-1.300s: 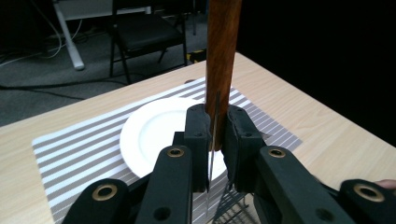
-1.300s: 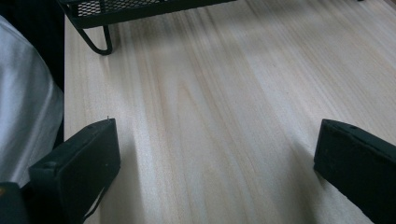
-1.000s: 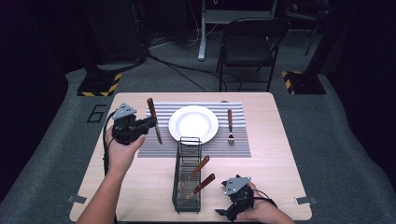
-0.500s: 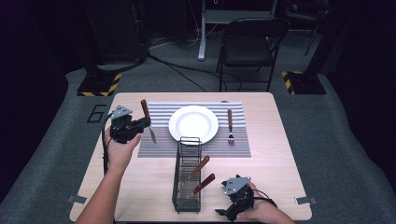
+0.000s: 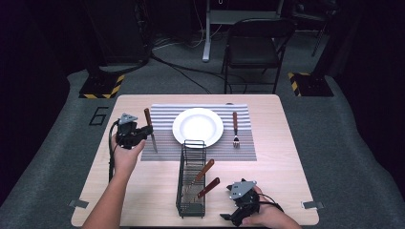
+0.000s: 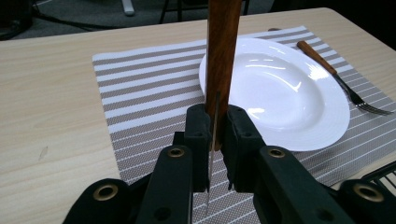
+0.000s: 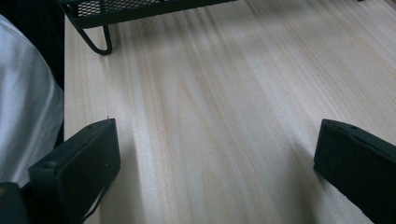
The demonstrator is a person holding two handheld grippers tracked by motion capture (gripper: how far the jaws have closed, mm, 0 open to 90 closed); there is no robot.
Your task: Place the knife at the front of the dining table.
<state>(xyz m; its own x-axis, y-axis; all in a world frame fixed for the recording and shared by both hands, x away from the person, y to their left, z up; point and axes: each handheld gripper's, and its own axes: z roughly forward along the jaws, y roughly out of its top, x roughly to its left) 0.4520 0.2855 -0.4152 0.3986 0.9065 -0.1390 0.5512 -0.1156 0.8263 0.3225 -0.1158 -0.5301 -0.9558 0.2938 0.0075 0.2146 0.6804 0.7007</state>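
Observation:
My left gripper (image 5: 142, 133) (image 6: 217, 125) is shut on a knife (image 5: 150, 130) with a brown wooden handle (image 6: 223, 51), gripped where handle meets blade. The handle points away and the blade runs back toward the person. The knife hangs low over the left part of a striped placemat (image 5: 162, 114) (image 6: 140, 98), left of a white plate (image 5: 197, 127) (image 6: 289, 93). A wooden-handled fork (image 5: 235, 129) (image 6: 336, 77) lies on the mat right of the plate. My right gripper (image 5: 233, 217) (image 7: 215, 140) rests open at the table's front edge with bare wood between its jaws.
A black wire basket (image 5: 191, 183) (image 7: 107, 18) stands in front of the plate, holding two wooden-handled utensils (image 5: 206, 179). A chair (image 5: 253, 47) stands beyond the far edge of the table (image 5: 286, 162). A white sleeve (image 7: 23, 112) lies left of the right gripper.
The left hand has come down and slightly left with the knife, bringing it closer to the placemat. The right gripper has stayed where it was.

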